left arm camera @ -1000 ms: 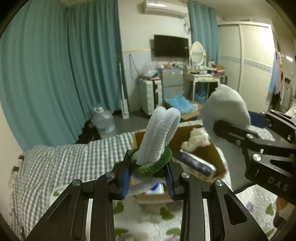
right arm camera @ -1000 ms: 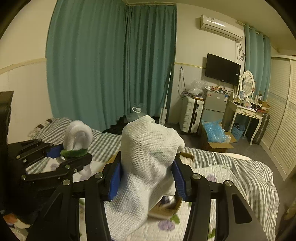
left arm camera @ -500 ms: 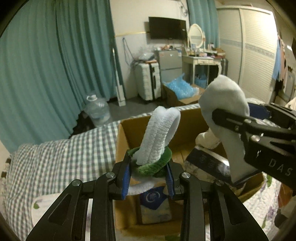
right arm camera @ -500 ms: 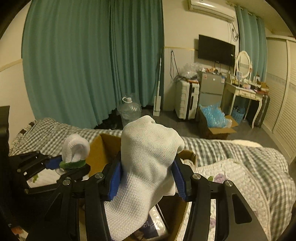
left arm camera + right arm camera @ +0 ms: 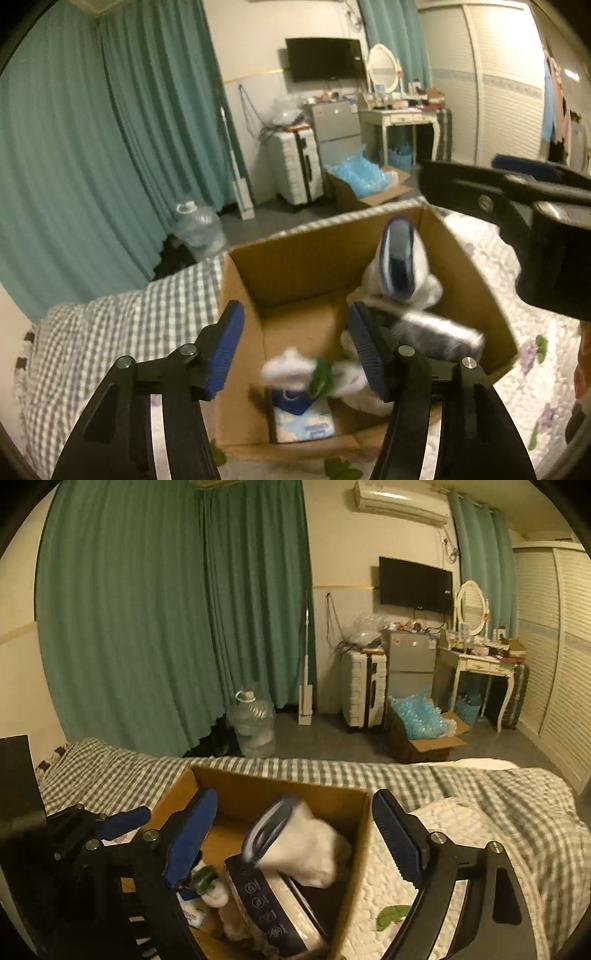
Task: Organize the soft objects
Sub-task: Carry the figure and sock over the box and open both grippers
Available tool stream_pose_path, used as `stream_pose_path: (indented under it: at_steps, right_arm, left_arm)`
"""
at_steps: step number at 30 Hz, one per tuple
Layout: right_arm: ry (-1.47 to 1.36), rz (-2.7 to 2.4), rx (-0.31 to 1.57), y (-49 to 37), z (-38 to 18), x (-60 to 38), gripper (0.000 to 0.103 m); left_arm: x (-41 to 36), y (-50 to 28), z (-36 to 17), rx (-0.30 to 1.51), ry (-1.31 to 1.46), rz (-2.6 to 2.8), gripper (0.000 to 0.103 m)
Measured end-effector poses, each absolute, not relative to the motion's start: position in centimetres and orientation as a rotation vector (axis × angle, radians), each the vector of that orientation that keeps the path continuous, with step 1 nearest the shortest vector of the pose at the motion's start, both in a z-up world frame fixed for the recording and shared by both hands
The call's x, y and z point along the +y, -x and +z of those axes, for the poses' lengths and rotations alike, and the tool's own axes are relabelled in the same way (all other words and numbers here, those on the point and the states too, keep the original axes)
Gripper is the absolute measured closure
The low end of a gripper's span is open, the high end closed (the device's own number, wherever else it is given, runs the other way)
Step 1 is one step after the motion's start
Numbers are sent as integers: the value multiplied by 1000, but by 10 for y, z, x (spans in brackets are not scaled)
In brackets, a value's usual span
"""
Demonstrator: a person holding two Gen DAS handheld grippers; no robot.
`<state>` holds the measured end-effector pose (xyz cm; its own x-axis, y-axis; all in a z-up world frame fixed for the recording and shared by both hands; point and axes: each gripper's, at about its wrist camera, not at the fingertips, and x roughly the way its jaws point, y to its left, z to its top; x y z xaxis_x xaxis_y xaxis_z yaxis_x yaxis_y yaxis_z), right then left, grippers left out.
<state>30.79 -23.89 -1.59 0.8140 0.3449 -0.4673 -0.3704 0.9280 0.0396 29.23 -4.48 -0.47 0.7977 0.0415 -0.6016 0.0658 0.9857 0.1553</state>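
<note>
An open cardboard box (image 5: 303,258) (image 5: 280,790) stands on the bed. My left gripper (image 5: 295,343) is open and empty above its near left part. A white sock with a green band (image 5: 306,369) (image 5: 207,882) lies blurred in the box below it. My right gripper (image 5: 291,834) is open and empty over the box; it shows at the right of the left wrist view (image 5: 517,192). A white sock with a dark blue cuff (image 5: 400,266) (image 5: 306,849) lies blurred in the box among other soft things.
The box also holds a blue tissue pack (image 5: 303,417) and a dark pack (image 5: 273,908). The bed has a grey checked sheet (image 5: 129,325) and a white flowered quilt (image 5: 399,886). Beyond the bed are a water jug (image 5: 255,720), suitcase (image 5: 362,690) and dressing table (image 5: 480,664).
Both grippers have opened and let go of their socks, which have dropped into the box. Both grippers have come closer over the box.
</note>
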Motion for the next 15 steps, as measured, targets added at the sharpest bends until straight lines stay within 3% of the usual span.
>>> stream_pose_path:
  at_steps: [11,13,15]
  right_arm:
    - [81,314,369,-209,82,-265,9]
    - [83,310,335,-180,106,-269,6]
    - [85,312,303,-153,125,-272,1]
  left_arm:
    - [-36,-194,120,430,-120,7,43]
    - [-30,-163,145,372,-106,15,28]
    - [-25,-134,165,308,-98,39,26]
